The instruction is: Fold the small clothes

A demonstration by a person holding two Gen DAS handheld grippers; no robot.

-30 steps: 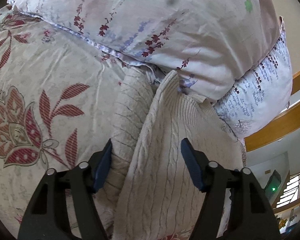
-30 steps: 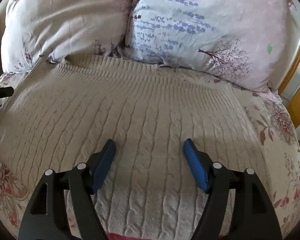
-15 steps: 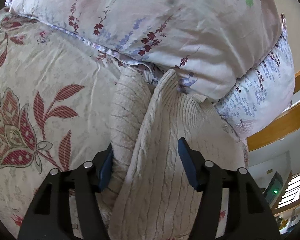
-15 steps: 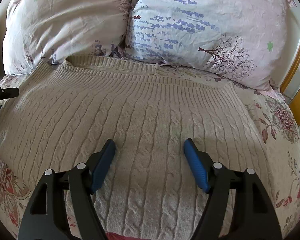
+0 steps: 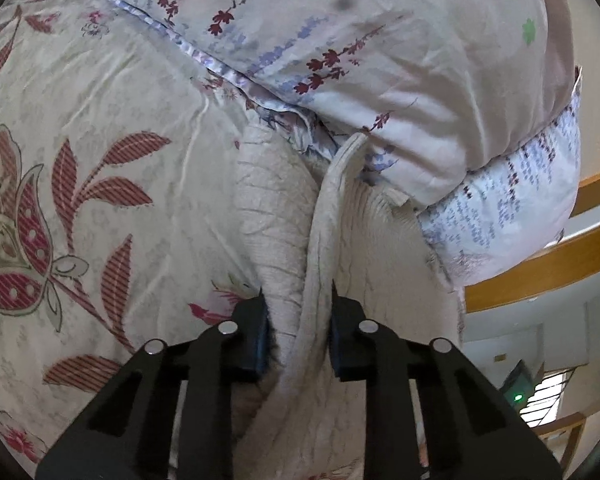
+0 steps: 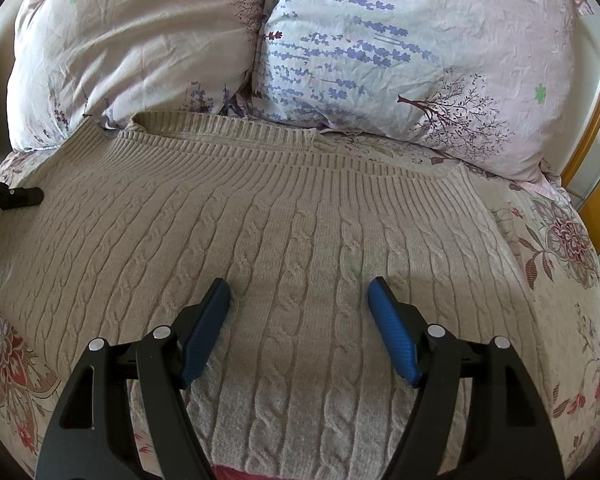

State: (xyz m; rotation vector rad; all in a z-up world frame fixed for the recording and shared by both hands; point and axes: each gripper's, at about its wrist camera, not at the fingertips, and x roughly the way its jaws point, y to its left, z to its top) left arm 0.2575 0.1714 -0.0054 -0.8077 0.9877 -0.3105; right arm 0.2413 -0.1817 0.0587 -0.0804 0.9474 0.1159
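A cream cable-knit sweater [image 6: 300, 240] is found spread on the bed [image 5: 100, 200], its ribbed hem lying along the head edge, touching the two floral pillows [image 6: 400, 52]. Most of the bed's width is covered by it; bare floral sheet shows at the left and right edges.

The left gripper [image 5: 298, 332] is found clamped on the sweater's left side edge, near the hem. The fabric is pinched into a raised ridge between the closed blue pads, and a sleeve or underlayer is seen bunched just beside it. From the right wrist view, only a black part of this gripper is seen at the sweater's left edge.

The right gripper [image 6: 299, 324] is held above the middle of the sweater with its pads spread wide. Nothing is held in it; whether the tips touch the knit cannot be told.

The step in hand is judged to be the first lengthwise fold, with the left side taken up. The next move is judged to call for the gripped edge to be lifted and carried toward the centre, while the body is pinned or the fold line steadied by the right gripper. The thick knit is expected to sag and drag; slippage is a risk.
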